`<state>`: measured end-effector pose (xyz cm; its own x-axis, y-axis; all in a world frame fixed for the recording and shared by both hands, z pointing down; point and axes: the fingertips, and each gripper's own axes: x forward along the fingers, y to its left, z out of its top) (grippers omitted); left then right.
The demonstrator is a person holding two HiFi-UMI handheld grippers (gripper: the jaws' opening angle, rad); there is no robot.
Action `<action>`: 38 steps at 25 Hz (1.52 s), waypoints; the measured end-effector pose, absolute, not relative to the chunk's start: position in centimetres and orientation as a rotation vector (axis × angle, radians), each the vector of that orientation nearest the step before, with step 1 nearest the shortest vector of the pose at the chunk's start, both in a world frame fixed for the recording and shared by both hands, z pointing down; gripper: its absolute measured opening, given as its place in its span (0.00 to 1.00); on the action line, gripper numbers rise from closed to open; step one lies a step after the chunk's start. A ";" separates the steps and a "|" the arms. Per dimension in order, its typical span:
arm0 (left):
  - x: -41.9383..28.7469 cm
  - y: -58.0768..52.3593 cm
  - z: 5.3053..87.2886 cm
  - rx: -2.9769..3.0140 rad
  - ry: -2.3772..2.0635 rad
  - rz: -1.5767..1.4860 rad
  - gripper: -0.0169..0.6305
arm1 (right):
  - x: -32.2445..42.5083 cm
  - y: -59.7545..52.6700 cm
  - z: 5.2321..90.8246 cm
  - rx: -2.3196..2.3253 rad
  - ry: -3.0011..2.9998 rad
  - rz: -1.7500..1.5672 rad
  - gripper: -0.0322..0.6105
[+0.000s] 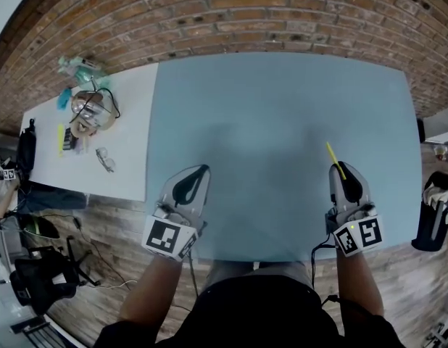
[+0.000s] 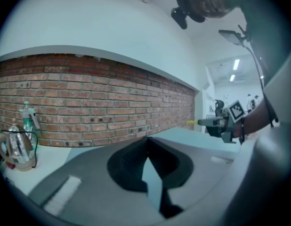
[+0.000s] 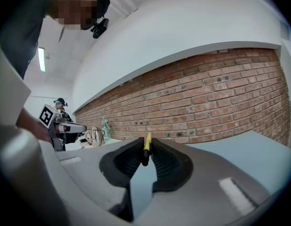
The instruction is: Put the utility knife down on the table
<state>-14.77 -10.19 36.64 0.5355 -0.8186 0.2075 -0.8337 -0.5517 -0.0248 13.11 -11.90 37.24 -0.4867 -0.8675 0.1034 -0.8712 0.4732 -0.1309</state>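
Utility knife (image 3: pixel 146 147), thin and yellow, is pinched in the nearly closed jaws of the right gripper (image 1: pixel 341 169), its tip jutting forward over the blue surface (image 1: pixel 267 114); it is not yet down. The left gripper (image 1: pixel 198 172) hovers alongside, its jaws together on nothing. The right hand should probably sink until the knife lies flat, then ease the jaws apart. Only the head view shows the landing spot ahead; only the right gripper view shows the grip itself, with the brick wall (image 3: pixel 221 102) beyond.

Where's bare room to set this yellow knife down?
The blue table is bare from the brick wall to the left tongs and the right tongs, which hold the utility knife. Only the white table on the left is crowded, around the kettle.
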 end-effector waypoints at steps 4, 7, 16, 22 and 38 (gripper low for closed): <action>-14.5 -10.5 37.6 2.664 -1.447 0.297 0.03 | 13.0 -11.9 38.0 1.567 -2.671 0.277 0.13; -14.2 -10.4 38.2 2.655 -1.442 0.294 0.03 | 13.3 -11.9 38.5 1.562 -2.666 0.285 0.13; -14.9 -10.8 38.7 2.641 -1.457 0.319 0.03 | 12.4 -12.3 39.4 1.509 -2.671 0.306 0.13; -15.0 -10.7 39.6 2.622 -1.459 0.336 0.03 | 12.2 -12.1 40.2 1.490 -2.666 0.330 0.13; -15.1 -10.2 41.5 2.584 -1.439 0.382 0.03 | 11.9 -12.1 42.3 1.458 -2.640 0.384 0.13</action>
<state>-15.08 -10.22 41.49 0.5048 -0.8106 0.2969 -0.8511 -0.5248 0.0145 11.89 -12.10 42.31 -0.5361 -0.8179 0.2088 -0.8435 0.5094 -0.1705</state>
